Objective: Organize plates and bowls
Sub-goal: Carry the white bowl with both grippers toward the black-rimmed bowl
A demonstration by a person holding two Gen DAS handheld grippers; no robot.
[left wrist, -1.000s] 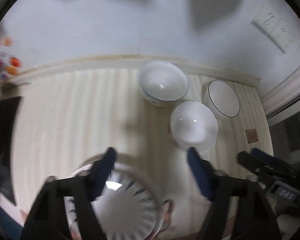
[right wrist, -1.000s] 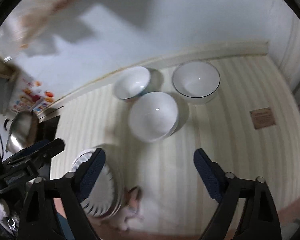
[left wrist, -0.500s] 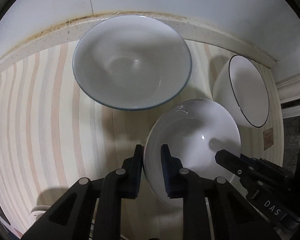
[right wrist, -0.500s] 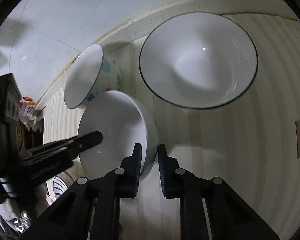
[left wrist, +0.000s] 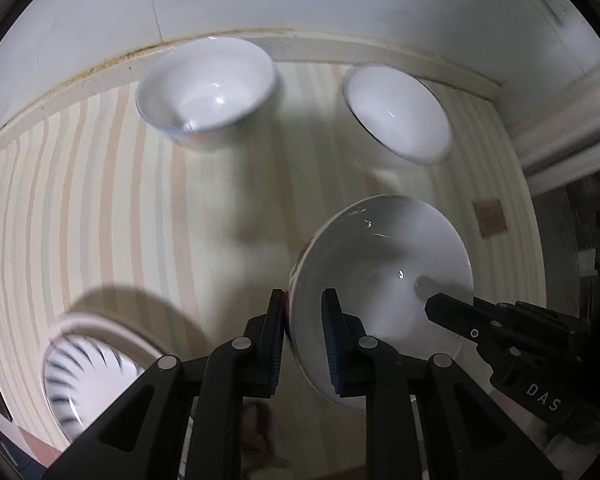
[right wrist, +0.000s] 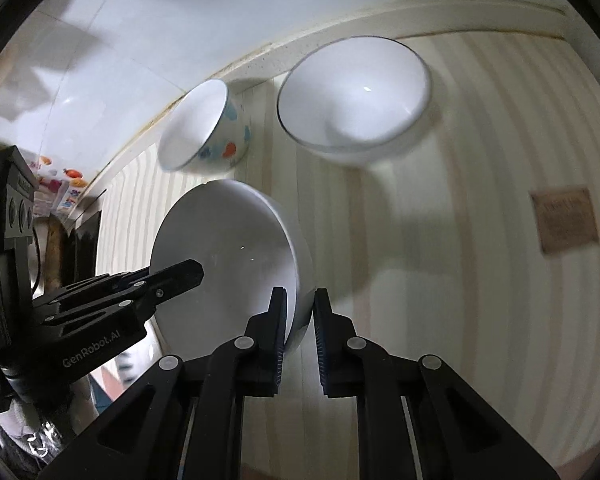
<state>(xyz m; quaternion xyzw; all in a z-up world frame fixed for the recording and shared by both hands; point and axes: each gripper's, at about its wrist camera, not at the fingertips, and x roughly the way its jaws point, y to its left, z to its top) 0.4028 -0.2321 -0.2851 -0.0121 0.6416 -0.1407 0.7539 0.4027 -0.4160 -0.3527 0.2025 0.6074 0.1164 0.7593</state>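
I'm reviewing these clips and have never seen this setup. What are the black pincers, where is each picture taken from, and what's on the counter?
A person holds a two-finger tool in each hand, each with a fisheye camera looking along its fingers. The left tool and right tool both clamp the rim of one white bowl, on opposite sides. On the striped counter sit a spotted bowl, a dark-rimmed bowl and a blue-striped plate.

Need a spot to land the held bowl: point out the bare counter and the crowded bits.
Bare striped counter lies left, between the fruit-pattern bowl and the blue-striped plate. More lies right of the dark-rimmed bowl, around the brown label. Crowded: the back wall, where both bowls stand by the held white bowl.
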